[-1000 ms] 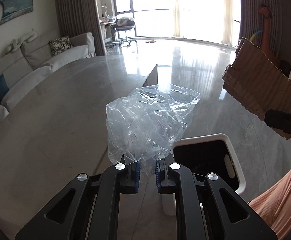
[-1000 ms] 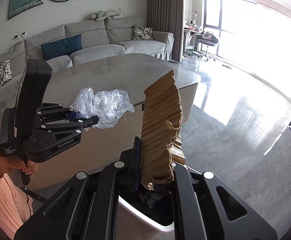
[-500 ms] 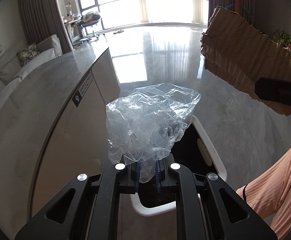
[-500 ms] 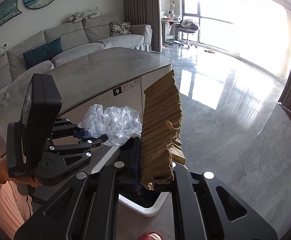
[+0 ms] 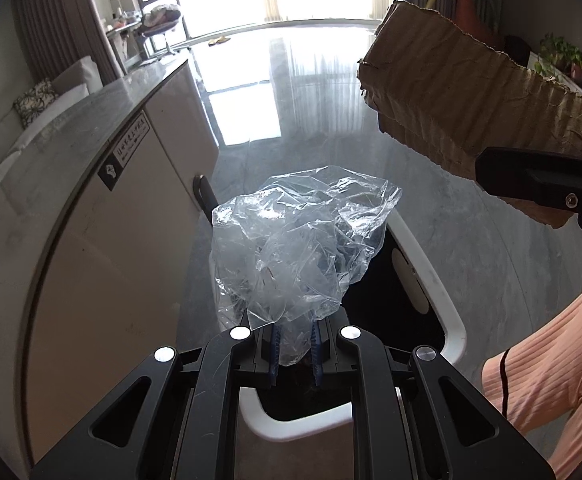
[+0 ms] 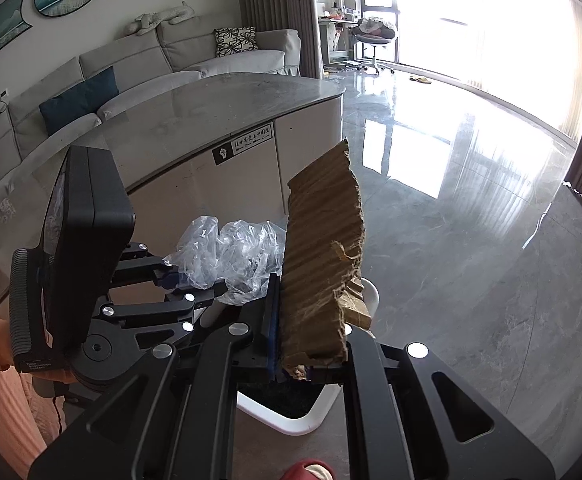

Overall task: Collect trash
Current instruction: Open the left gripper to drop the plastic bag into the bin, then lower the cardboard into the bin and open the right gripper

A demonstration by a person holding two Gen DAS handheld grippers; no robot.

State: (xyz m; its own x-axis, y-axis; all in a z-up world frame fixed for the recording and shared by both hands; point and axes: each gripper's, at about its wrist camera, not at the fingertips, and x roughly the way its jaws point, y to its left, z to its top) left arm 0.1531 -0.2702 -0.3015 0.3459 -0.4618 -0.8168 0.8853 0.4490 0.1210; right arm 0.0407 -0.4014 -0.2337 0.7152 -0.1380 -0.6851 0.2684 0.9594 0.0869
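Observation:
My left gripper [image 5: 294, 350] is shut on a crumpled clear plastic bag [image 5: 299, 240] and holds it right above the open white trash bin [image 5: 431, 280]. The bag also shows in the right wrist view [image 6: 231, 256], with the left gripper [image 6: 179, 284] at its left. My right gripper [image 6: 309, 360] is shut on a torn brown cardboard piece [image 6: 323, 272], held upright over the same bin [image 6: 291, 416]. The cardboard also shows at the upper right of the left wrist view [image 5: 471, 92].
A grey-topped table with white sides [image 5: 91, 208] stands close to the left of the bin. A polished grey floor [image 6: 471, 240] spreads to the right. A sofa [image 6: 151, 80] is behind the table. The person's peach-sleeved arm [image 5: 551, 360] is at the right.
Both grippers have moved down from table height and off its edge to over the bin, with the bag and the cardboard still held.

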